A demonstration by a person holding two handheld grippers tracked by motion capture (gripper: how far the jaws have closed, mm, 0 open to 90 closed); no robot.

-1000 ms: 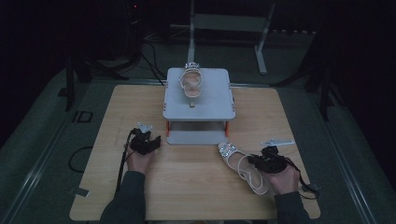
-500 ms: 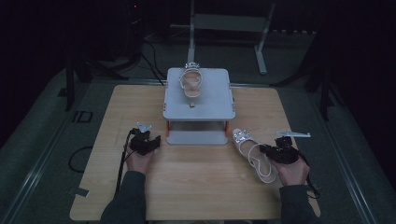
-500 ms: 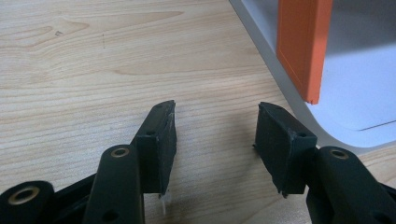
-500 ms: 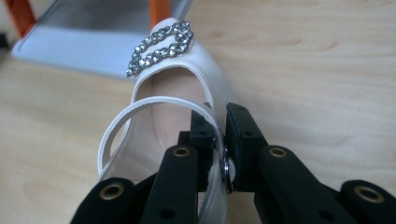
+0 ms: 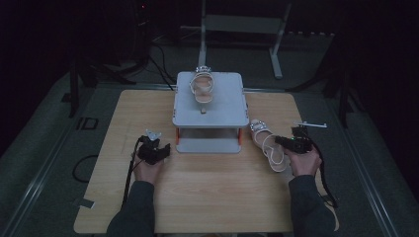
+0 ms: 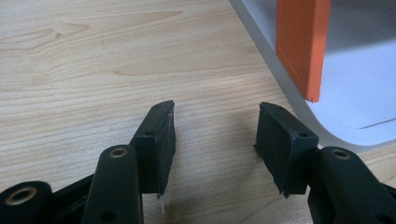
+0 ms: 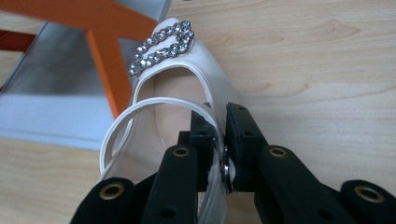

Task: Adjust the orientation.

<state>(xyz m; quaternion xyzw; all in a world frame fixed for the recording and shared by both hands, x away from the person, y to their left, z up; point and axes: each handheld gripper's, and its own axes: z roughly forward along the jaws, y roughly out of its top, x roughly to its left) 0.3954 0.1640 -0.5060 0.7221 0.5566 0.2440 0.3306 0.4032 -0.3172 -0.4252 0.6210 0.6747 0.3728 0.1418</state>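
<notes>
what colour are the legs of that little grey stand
Orange: the stand's legs show best in the left gripper view.

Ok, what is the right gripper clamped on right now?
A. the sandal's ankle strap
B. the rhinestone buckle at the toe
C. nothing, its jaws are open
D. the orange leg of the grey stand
A: in the right gripper view, the right gripper pinches the ankle strap of the sandal, behind the rhinestone toe.

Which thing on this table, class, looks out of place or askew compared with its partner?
The sandal beside the stand's right leg lies at a slant on the table, while its partner sandal sits squarely on top of the grey stand. The right gripper is shut on its strap. Nothing looks damaged or spilled.
</notes>
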